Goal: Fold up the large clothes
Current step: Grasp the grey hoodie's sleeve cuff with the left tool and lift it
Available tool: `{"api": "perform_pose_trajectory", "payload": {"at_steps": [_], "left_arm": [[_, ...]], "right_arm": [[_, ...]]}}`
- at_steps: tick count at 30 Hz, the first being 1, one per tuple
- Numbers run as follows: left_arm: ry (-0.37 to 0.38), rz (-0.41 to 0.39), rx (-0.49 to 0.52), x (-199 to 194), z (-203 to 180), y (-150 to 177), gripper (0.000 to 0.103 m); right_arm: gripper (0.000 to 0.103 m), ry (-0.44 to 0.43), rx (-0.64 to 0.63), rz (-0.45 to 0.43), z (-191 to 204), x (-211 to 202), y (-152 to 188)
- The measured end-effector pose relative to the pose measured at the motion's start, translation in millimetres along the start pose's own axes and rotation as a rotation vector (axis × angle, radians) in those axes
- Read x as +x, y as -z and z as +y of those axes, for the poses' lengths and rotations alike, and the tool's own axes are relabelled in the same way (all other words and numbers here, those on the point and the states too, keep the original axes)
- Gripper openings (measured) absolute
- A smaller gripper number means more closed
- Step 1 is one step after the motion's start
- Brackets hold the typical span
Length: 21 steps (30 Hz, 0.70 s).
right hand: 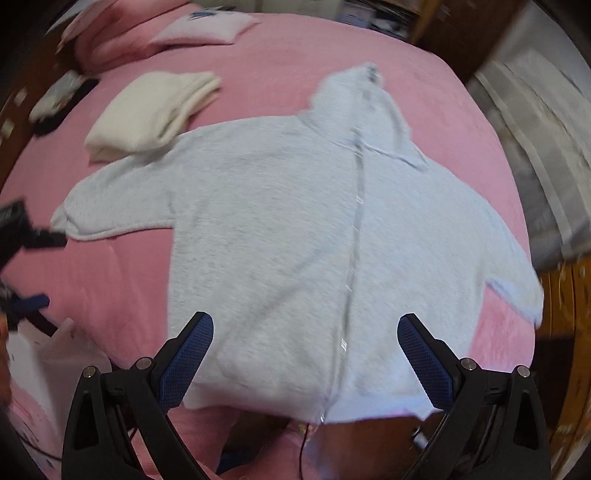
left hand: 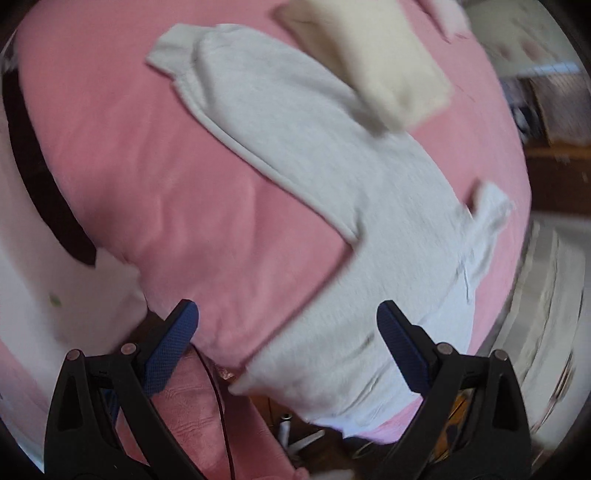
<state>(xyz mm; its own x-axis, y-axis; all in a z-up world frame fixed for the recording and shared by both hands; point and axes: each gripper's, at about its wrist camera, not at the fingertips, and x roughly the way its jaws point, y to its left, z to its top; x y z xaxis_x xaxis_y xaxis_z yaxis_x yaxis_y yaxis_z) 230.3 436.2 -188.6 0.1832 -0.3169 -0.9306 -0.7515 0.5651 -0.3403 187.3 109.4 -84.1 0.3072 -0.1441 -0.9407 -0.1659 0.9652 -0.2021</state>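
A light grey zip hoodie (right hand: 280,236) lies spread flat on the pink bed (right hand: 110,266), hood (right hand: 365,107) at the far side, both sleeves out, hem at the near edge. It also shows in the left wrist view (left hand: 306,155). My right gripper (right hand: 304,325) is open and empty, hovering above the hem near the zipper. My left gripper (left hand: 288,314) is open and empty above the bed's near edge, beside the hoodie's lower corner. The left gripper also shows at the left edge of the right wrist view (right hand: 26,302).
A folded cream garment (right hand: 155,110) lies on the bed by the hoodie's left sleeve; it also shows in the left wrist view (left hand: 365,62). Pink pillows (right hand: 199,31) sit at the far end. A white bag (right hand: 48,354) stands at the near left. Wooden furniture (right hand: 561,325) stands right of the bed.
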Motion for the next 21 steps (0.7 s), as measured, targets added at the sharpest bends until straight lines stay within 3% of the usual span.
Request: {"api": "perform_pose_trajectory", "payload": {"at_steps": [5, 7, 10, 13, 15, 20, 21], "left_arm": [[0.016, -0.026, -0.321, 38, 57, -98, 0.096], [0.003, -0.063, -0.397, 51, 76, -125, 0.096], [-0.009, -0.140, -0.496, 70, 105, -156, 0.092], [0.010, -0.184, -0.574, 85, 125, -166, 0.080], [0.045, -0.213, -0.609, 96, 137, -171, 0.078], [0.087, -0.317, -0.611, 114, 152, -164, 0.077], [0.083, -0.345, -0.603, 114, 153, -156, 0.072]], "right_arm": [[0.101, 0.014, -0.275, -0.103, 112, 35, -47], [0.101, -0.012, -0.281, -0.088, 137, 53, -61], [0.101, -0.060, -0.189, -0.025, 172, 79, -84], [0.101, -0.091, -0.072, 0.036, 187, 100, -92], [0.101, -0.099, -0.014, 0.066, 195, 109, -93], [0.101, -0.133, 0.046, 0.096, 215, 128, -98], [0.101, -0.138, 0.042, 0.095, 215, 130, -95]]}}
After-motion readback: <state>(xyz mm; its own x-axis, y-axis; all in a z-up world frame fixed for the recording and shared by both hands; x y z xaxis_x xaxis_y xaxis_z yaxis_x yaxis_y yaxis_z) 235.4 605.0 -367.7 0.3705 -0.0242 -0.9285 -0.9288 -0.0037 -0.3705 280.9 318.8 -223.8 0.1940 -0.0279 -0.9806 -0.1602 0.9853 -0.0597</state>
